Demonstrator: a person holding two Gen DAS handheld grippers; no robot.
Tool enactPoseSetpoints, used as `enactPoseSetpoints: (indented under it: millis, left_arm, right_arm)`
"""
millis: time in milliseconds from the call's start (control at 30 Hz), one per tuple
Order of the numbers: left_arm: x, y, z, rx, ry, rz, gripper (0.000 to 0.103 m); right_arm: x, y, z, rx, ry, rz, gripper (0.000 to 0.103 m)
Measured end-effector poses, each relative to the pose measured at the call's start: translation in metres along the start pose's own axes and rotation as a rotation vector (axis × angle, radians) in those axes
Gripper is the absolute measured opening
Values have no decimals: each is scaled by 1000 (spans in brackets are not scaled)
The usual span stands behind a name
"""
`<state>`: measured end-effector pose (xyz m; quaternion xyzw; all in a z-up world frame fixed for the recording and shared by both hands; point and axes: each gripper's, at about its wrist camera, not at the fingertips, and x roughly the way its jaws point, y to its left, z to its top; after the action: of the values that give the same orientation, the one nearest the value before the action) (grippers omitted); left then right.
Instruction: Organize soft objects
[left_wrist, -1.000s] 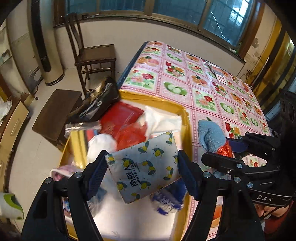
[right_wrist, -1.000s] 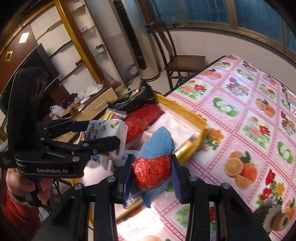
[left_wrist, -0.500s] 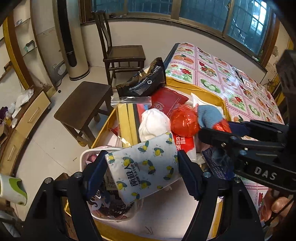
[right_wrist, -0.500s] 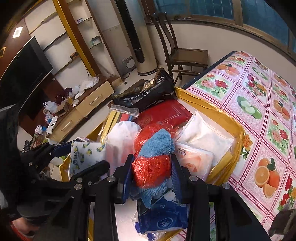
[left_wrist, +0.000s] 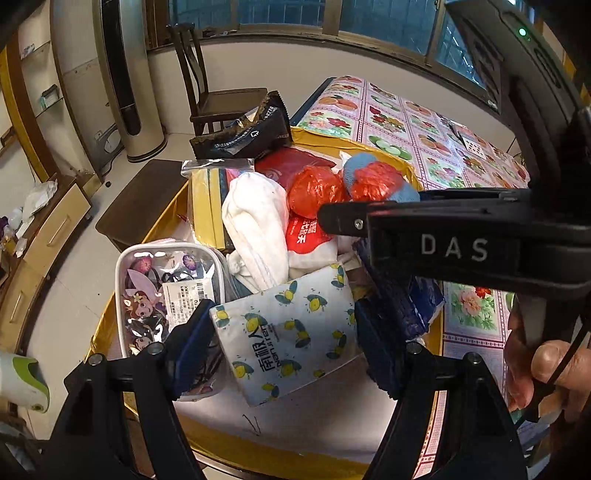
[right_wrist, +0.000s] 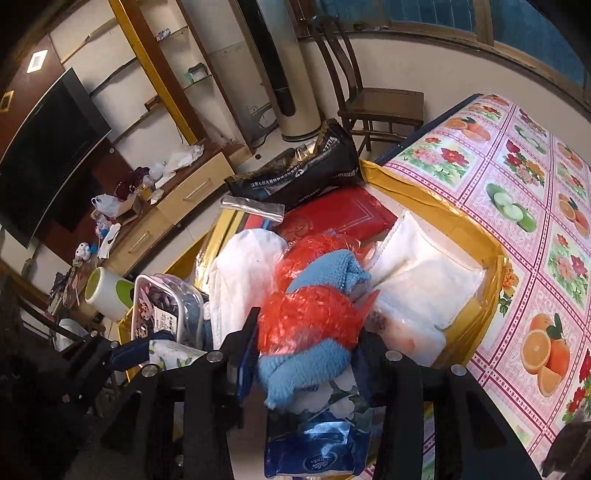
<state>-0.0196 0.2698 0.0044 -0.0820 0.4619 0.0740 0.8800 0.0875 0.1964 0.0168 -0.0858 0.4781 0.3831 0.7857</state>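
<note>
Holding a tissue pack in the left gripper and a blue cloth in the right gripper, both clamped, over the full box; neither is dropped in yet.

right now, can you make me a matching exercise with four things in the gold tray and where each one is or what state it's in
Things:
1. lemon-print tissue pack
2. blue cloth with red plastic wrap
3. clear cartoon zip pouch
4. black foil snack bag

States:
A. lying at the tray's far edge
B. clamped in the right gripper
C. clamped in the left gripper
D. resting in the tray's near left corner

Pairs: 1-C, 2-B, 3-D, 4-A
</note>
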Motion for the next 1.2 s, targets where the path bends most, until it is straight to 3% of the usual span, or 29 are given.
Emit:
enactPoseSetpoints:
  millis: [67,267,500,633,867,1000,1133,1200]
  left_arm:
    - [-3,-1,-3,-11,-12,6,77]
    - [-19,-6,-11,-43,-117,124,78]
    - [-56,-17,-25,-77,-290,201,82]
    - [-64,-29,-29,-86,-327,186,82]
    - [-74,-59,-33,-76,-373,113,87]
    - [-76,-82,-30,-25,-346,35,88]
    - [-74,-110,-27,55,-331,59,88]
    - [-71,-122,-25,87,-308,22,88]
  right_arm:
    - [-10,4,-1,-13,-23,-7,64]
    - [-47,8,-9,-16,-115,10,66]
    - [-121,-11,-57,68,-294,97,77]
    - [-152,-31,-89,121,-373,58,81]
    - [-170,-65,-130,201,-386,38,81]
    - [-177,-77,-146,221,-385,24,81]
    - [-189,-91,-161,245,-399,16,81]
    - [-194,-98,-165,261,-409,11,81]
